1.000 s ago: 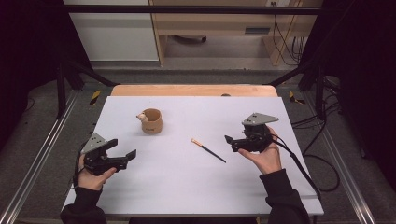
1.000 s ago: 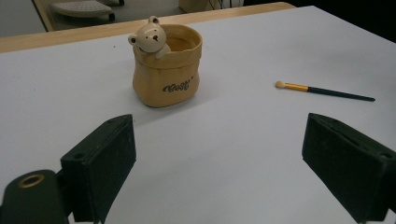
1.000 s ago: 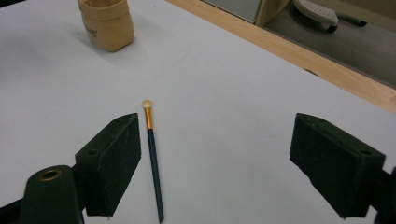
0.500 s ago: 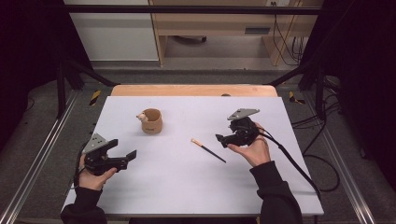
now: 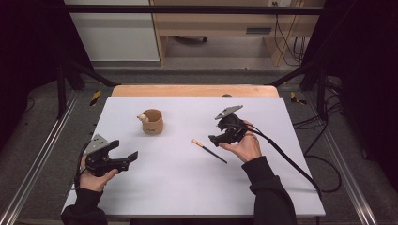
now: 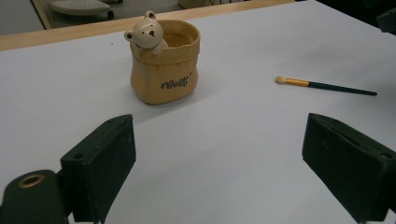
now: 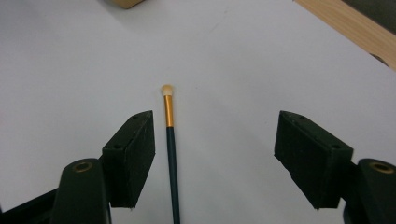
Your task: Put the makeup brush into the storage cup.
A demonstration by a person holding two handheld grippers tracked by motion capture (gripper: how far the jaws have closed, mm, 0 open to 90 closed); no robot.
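A thin dark brush (image 5: 209, 150) with a gold ferrule and pale tip lies flat on the white table. My right gripper (image 5: 212, 138) hovers just right of its tip end. In the right gripper view the brush (image 7: 170, 154) runs up between the jaws, close beside the left one. My right gripper (image 7: 215, 126) is open, its jaws have just been closing, and neither pad touches the brush. A tan pouch-shaped cup (image 5: 152, 121) with a small bear on its rim stands upright at centre left. My left gripper (image 5: 133, 156) is open near the front left, facing the cup (image 6: 164, 60) and the brush (image 6: 322, 85).
A wooden strip (image 5: 195, 91) borders the table's far edge. Metal rails run along both sides. The right gripper's cable (image 5: 291, 161) trails off the right side of the table. Bare white surface (image 5: 187, 187) lies between the two hands.
The right hand has moved left across the table, bringing its gripper up to the brush. The left hand, the cup and the brush have stayed where they were.
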